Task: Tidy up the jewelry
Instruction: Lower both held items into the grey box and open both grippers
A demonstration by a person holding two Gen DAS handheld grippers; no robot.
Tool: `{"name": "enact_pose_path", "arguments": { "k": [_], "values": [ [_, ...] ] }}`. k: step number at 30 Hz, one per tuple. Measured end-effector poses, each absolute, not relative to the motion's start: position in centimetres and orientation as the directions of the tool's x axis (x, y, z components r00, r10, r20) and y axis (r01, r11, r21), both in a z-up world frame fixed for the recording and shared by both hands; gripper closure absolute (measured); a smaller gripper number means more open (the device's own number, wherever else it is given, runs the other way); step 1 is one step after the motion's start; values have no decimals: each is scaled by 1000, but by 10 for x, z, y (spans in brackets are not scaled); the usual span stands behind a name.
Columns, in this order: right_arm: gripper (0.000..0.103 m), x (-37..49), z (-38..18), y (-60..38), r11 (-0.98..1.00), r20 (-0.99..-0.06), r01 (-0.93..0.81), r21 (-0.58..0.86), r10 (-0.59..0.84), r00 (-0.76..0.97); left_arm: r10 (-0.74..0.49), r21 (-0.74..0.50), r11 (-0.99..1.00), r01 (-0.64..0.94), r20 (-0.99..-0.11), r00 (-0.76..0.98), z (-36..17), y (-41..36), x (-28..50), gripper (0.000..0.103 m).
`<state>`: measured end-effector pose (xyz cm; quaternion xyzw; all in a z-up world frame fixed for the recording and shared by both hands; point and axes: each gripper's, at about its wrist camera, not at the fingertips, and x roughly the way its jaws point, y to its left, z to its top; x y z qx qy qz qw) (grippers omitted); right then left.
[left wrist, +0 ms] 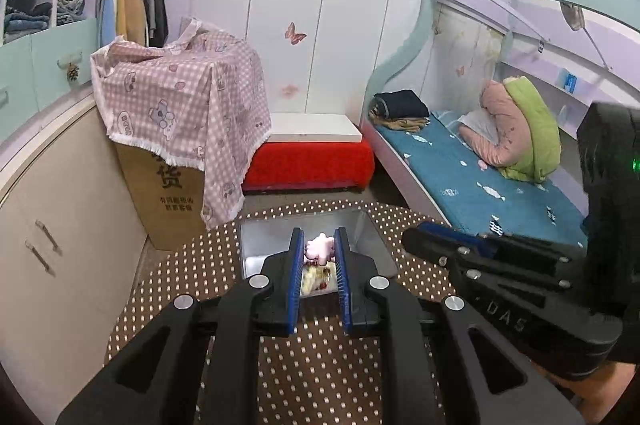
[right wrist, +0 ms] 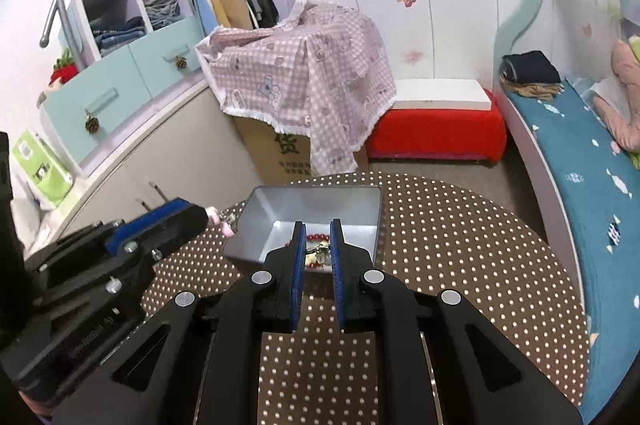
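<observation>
A silver metal tin [left wrist: 372,233] [right wrist: 280,209] stands open on the round brown polka-dot table [left wrist: 320,365] [right wrist: 460,245]. My left gripper [left wrist: 319,237] is shut on a pink flower-shaped piece of jewelry [left wrist: 319,249] and holds it above the tin; the piece also shows in the right wrist view [right wrist: 219,219] at the tin's left rim. Inside the tin lie a red bead bracelet [right wrist: 318,238] and a gold-coloured piece [right wrist: 316,253]. My right gripper [right wrist: 318,231] is open with nothing between its pads, over the tin's near edge.
A cardboard box under a pink checked cloth [left wrist: 180,105] [right wrist: 304,73] stands behind the table. A red bench with a white board [left wrist: 312,153] [right wrist: 436,121] is at the back. A bunk bed [left wrist: 480,177] [right wrist: 580,165] is to the right, cabinets [left wrist: 48,225] to the left.
</observation>
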<state>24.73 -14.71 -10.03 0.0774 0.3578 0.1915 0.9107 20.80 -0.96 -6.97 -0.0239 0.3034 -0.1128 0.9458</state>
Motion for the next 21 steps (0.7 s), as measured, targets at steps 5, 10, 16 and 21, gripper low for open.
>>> {"name": "enact_pose_path", "arguments": {
  "k": [5,10,16,21],
  "values": [
    [90,269,-108,-148,903,-633,-266,336,426,646,-249,-147,968,202,-623,742,-75,-5,242,89],
    [90,285,-124,-147,894,-661,-240,379,443,606,-266,-177,963,201,-720,641,-101,-6,274,89],
    [90,294,-143,-144,896,-688,-210,390,435,580,-289,-223,957,186,-780,554,-130,-5,287,89],
    [90,297,-151,-143,893,-696,-205,400,442,566,-293,-235,956,175,-788,542,-136,-1,288,87]
  ]
}}
